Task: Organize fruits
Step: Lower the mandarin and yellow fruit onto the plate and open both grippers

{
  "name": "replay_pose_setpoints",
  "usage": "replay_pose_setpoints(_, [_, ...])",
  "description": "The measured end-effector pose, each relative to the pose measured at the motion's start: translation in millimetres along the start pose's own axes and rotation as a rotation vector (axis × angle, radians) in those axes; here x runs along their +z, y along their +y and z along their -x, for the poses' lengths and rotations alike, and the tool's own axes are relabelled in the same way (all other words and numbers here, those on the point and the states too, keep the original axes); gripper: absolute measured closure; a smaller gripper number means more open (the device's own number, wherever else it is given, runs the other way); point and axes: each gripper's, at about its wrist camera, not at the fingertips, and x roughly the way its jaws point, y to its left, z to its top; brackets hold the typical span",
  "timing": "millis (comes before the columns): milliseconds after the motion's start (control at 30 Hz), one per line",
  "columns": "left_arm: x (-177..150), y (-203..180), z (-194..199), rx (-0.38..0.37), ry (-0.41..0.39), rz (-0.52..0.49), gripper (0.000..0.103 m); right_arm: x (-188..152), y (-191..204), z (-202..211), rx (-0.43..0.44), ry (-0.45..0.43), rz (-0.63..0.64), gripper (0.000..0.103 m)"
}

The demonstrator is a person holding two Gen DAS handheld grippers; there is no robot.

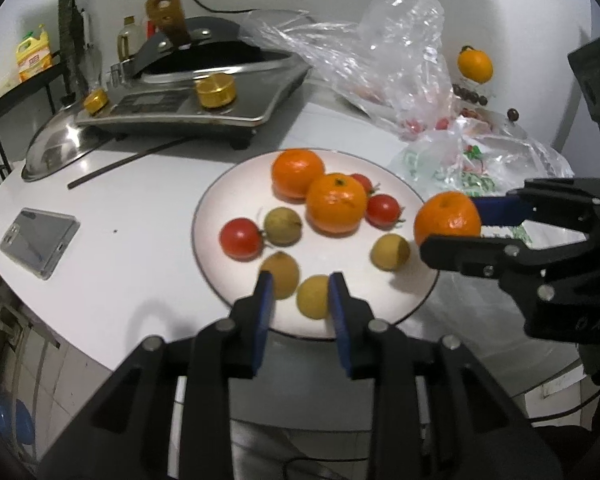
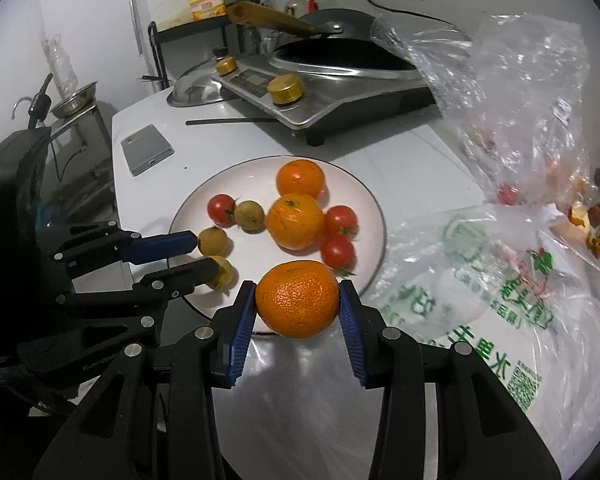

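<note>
A white plate (image 1: 228, 196) (image 2: 204, 196) on the white counter holds two oranges (image 1: 336, 202) (image 2: 296, 222), three red tomatoes (image 1: 241, 238) (image 2: 221, 209) and several small yellow-brown fruits (image 1: 283, 220) (image 2: 250, 215). My right gripper (image 2: 298, 302) (image 1: 450, 224) is shut on a third orange (image 2: 298, 298) (image 1: 447, 218) and holds it over the plate's near right rim. My left gripper (image 1: 302, 292) (image 2: 204, 254) is open over the plate's near edge, with a yellow-brown fruit (image 1: 313, 295) between its fingers, untouched as far as I can see.
Clear plastic bags (image 1: 388, 56) (image 2: 500, 248) with more fruit lie right of the plate. Another orange (image 1: 475, 64) sits far right. An induction cooker with a wok (image 1: 204, 80) (image 2: 324, 76), a steel lid (image 1: 56, 148) and a phone (image 1: 40, 240) (image 2: 147, 149) lie behind and to the left.
</note>
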Motion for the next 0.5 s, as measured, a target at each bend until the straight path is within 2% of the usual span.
replay_pose_setpoints(500, [-4.6, 33.1, 15.1, 0.033, -0.033, 0.062, 0.071, 14.3, 30.2, -18.3, 0.015, 0.027, 0.050, 0.060])
